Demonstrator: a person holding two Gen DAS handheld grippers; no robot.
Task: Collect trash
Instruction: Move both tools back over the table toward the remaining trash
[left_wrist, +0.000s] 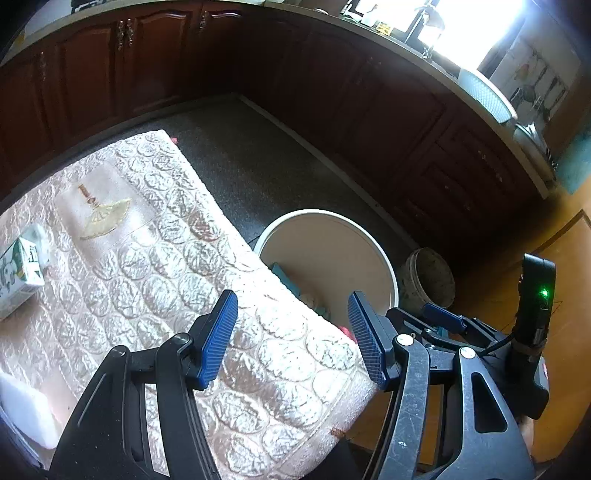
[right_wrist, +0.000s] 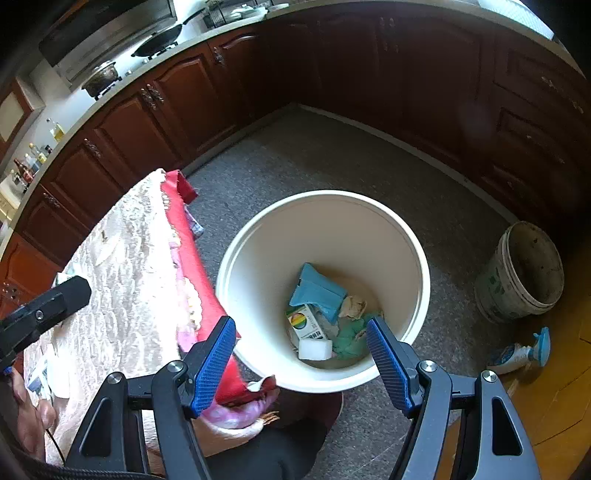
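Observation:
A white bucket (right_wrist: 321, 194) stands on the floor beside the table and holds trash: a blue packet (right_wrist: 317, 291), a small printed carton (right_wrist: 306, 321), a white block (right_wrist: 314, 349) and green crumpled stuff (right_wrist: 349, 338). My right gripper (right_wrist: 300, 320) hangs open just above the bucket's near rim, nothing between its pads. My left gripper (left_wrist: 292, 294) is open over the table's right edge, also with nothing in it. On the cream tablecloth (left_wrist: 155, 258) a green-and-white carton (left_wrist: 20, 273) lies at the far left, and a white block (left_wrist: 26, 410) lies at the near left corner.
A dirty grey bucket (right_wrist: 521, 273) stands right of the white one, with a spray bottle (right_wrist: 517, 354) lying on the wooden floor near it. A red cloth (right_wrist: 188, 258) hangs off the table edge. Dark wooden cabinets (right_wrist: 166, 107) line the far sides. A hand (right_wrist: 26, 406) holds the left gripper.

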